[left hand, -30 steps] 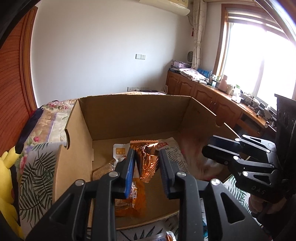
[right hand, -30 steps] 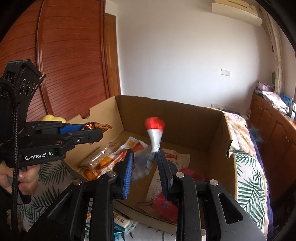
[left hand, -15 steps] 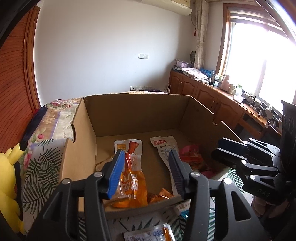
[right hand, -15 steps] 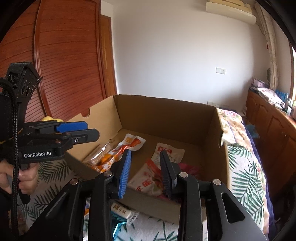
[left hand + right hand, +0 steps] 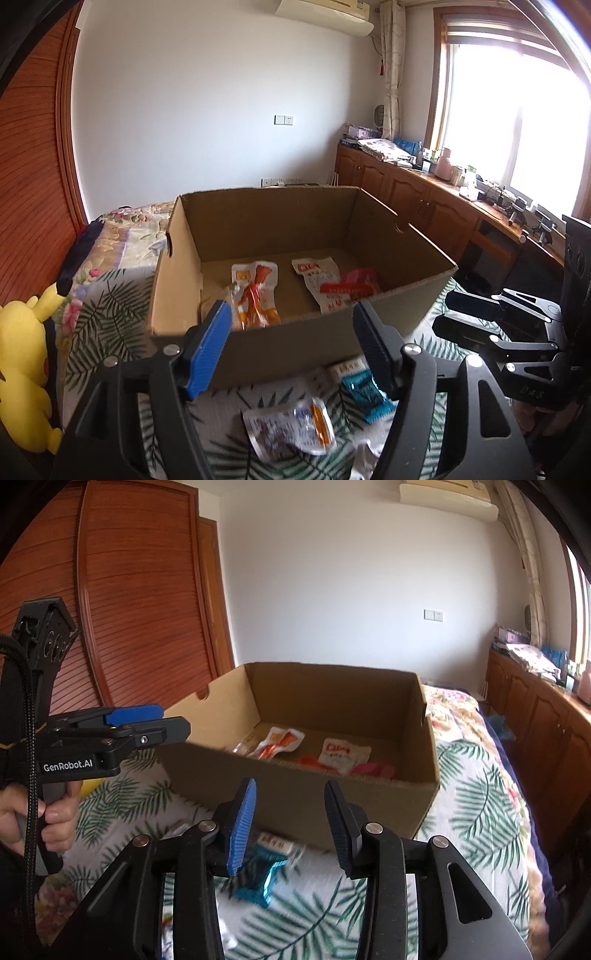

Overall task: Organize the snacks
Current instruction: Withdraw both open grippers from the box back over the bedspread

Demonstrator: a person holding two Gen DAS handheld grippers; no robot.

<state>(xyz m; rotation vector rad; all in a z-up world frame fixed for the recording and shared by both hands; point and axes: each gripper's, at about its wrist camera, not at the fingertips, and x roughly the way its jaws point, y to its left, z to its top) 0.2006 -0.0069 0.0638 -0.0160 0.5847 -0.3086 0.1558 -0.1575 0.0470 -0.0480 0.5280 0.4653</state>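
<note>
An open cardboard box [image 5: 295,347] stands on the bed. Inside lie an orange packet [image 5: 255,291], a white packet [image 5: 317,277] and a pink-red packet [image 5: 354,284]. My left gripper [image 5: 291,321] hangs before the box's near wall, its jaws opening with nothing between them. My right gripper [image 5: 290,794] is also in front of the box [image 5: 388,805], jaws opening and empty. On the bedcover below them lie a teal packet [image 5: 369,395] and a clear packet with orange print [image 5: 291,428]. In the right wrist view the teal packet [image 5: 262,878] shows under the fingers.
A leaf-print bedcover [image 5: 480,812] lies under the box. A yellow plush toy [image 5: 22,369] sits at the left edge of the bed. A wooden wardrobe [image 5: 129,609] stands on the left and wooden cabinets [image 5: 424,199] run under the window on the right.
Both grippers let go of their packets, which now lie in the box. Both drew back from above the box to in front of its near wall, and their jaws widened.
</note>
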